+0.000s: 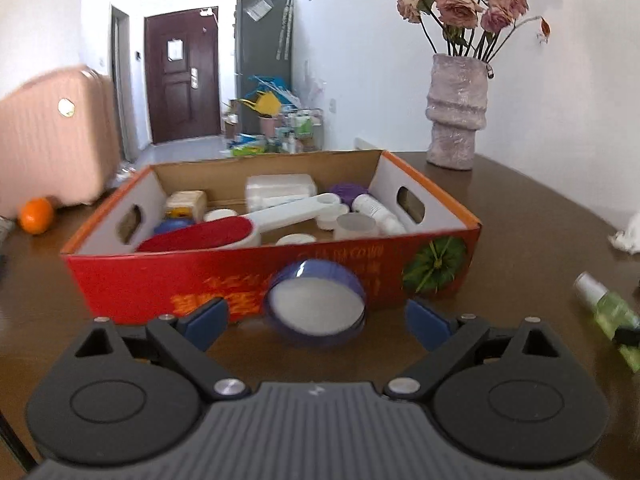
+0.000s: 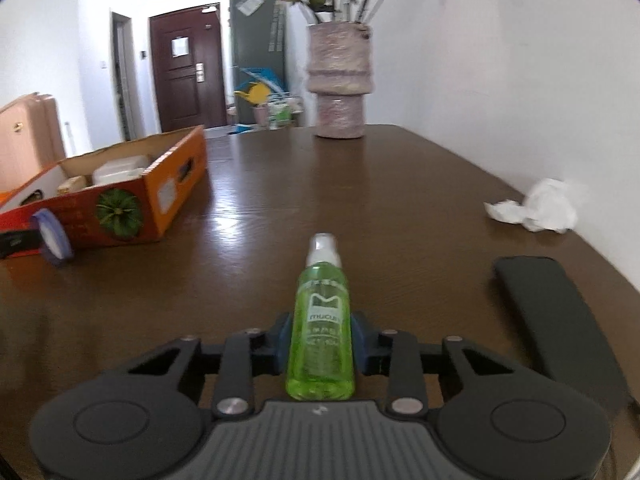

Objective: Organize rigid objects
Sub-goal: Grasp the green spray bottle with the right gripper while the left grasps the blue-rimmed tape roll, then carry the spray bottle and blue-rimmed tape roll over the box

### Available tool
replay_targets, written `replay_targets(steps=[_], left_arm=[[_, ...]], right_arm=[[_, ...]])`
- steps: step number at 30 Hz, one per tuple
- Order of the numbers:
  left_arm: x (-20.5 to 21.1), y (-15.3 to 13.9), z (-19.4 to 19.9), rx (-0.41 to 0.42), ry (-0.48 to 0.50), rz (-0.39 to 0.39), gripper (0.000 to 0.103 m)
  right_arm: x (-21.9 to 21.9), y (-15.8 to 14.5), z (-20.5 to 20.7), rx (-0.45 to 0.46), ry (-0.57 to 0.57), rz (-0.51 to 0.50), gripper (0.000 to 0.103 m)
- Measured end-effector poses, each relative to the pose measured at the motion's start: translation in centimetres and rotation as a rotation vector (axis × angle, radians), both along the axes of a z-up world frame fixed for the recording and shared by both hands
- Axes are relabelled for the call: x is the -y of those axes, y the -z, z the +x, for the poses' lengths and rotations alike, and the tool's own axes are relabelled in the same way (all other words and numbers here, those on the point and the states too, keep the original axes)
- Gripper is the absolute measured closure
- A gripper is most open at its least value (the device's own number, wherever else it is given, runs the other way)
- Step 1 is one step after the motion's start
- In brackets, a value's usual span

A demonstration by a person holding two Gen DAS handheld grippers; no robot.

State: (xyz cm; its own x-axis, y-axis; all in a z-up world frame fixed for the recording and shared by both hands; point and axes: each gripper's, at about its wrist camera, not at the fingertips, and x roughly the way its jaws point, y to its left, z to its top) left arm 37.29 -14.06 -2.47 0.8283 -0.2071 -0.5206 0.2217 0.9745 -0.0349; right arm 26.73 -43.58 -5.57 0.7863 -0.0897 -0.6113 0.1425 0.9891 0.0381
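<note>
A red and orange cardboard box (image 1: 224,276) sits on the brown table, filled with several items: a red lint brush (image 1: 208,234) with a white handle, white jars and a white bottle. In front of it a round purple tin (image 1: 316,300) with a white face stands tilted on its edge. My left gripper (image 1: 318,320) is open around the tin, its blue pads (image 1: 208,320) well clear of both sides. My right gripper (image 2: 321,332) is shut on a green spray bottle (image 2: 322,292), which lies along the fingers with its white cap pointing away. The tin (image 2: 52,236) also shows in the right wrist view.
A textured vase (image 2: 340,80) of dried roses stands at the table's far end. Crumpled white tissue (image 2: 536,206) lies by the right wall. A black oblong case (image 2: 560,312) rests to the right of my right gripper. An orange (image 1: 36,216) lies left of the box, before a pink suitcase (image 1: 52,136).
</note>
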Motion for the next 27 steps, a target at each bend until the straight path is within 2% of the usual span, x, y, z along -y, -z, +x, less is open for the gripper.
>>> replay_targets(steps=[2,6,12,15,19,21,23,27], left_arm=[[-0.1,0.5,1.3,-0.021,-0.009,-0.026,0.009],[-0.4,1.6,2.9,-0.071,-0.011,-0.07,0.034],[-0.8,1.7,2.7,-0.07,0.003,-0.117,0.035],[-0.6,1.1,1.5,-0.06,0.004,-0.096,0.035],[-0.9,0.1,-1.7,-0.059,0.001,-0.032,0.035],[-1.6,-0.2,-3.7,-0.062,-0.001,-0.025,0.035],[-2.9,-0.5,-6.0,-0.071,0.009,-0.054,0.035],[-5.0,-0.6,-10.0,-0.099,0.012,-0.079,0.035]], right_arm=[[-0.7,0.0,0.8,0.001,-0.033,0.007,0.073],[-2.1,-0.1,1.7,0.004,-0.08,0.02,0.073],[-3.6,0.1,3.0,-0.003,-0.132,0.043,0.072],[-4.2,0.4,4.1,-0.015,-0.131,0.027,0.072],[-4.8,0.4,4.7,-0.017,-0.105,0.028,0.073],[-5.1,0.5,4.3,-0.022,-0.105,0.02,0.073],[-5.7,0.2,3.2,-0.023,-0.118,0.032,0.073],[-7.5,-0.5,-0.7,0.005,-0.142,0.066,0.073]])
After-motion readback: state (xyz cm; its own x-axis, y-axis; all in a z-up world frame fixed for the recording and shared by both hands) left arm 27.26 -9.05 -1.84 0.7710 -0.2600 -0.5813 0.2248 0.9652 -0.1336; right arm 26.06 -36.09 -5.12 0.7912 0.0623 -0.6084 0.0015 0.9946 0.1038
